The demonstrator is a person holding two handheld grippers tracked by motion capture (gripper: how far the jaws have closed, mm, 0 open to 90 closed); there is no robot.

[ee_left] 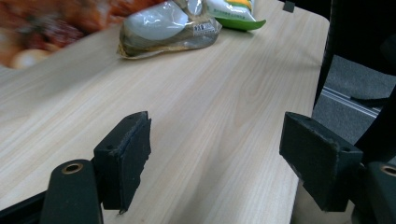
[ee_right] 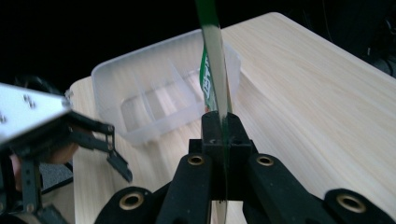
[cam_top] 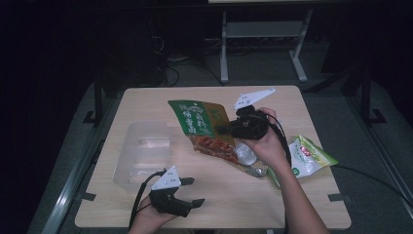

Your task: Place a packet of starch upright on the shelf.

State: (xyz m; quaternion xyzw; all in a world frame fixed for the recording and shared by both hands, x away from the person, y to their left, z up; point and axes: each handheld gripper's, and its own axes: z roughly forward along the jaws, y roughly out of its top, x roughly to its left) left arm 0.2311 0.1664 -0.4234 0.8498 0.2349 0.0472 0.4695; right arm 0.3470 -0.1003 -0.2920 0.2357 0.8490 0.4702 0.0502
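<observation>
Both jaws of the right gripper (cam_top: 225, 129) are pressed tight on the edge of the green-topped snack bag (cam_top: 207, 131), held over the middle of the desk (cam_top: 311, 204). Its long axis slants from the far left down toward the near right edge, green end farthest. At the near edge, the left gripper (cam_top: 194, 191) stands wide open, holding nothing, beside the clear plastic tray (cam_top: 141, 156).

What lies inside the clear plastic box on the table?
The box looks empty: through its frosted walls, low dividers split it into compartments, seen best in the right gripper view. A green packet held in the right gripper hides part of its far corner.
</observation>
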